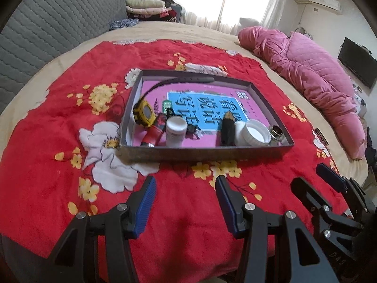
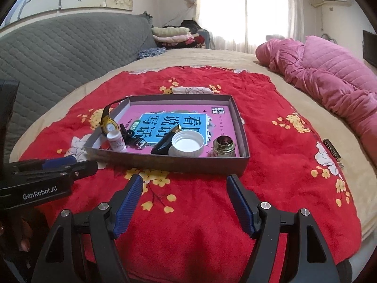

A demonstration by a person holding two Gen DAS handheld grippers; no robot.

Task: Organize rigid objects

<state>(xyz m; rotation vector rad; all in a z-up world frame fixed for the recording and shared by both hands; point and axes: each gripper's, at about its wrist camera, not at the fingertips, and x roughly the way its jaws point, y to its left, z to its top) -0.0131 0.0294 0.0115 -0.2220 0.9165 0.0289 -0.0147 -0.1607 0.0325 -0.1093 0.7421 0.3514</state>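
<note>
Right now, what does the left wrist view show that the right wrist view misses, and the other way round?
Only the left wrist view shows the red cylindrical object lying beside the yellow watch, and most of the wall television. Only the right wrist view shows the dark patterned bar clearly, out on the red blanket, and the wall panels above the headboard. Both show the gray tray, white bottle, white cap, brass-rimmed jar, and both open grippers, left and right.
</note>
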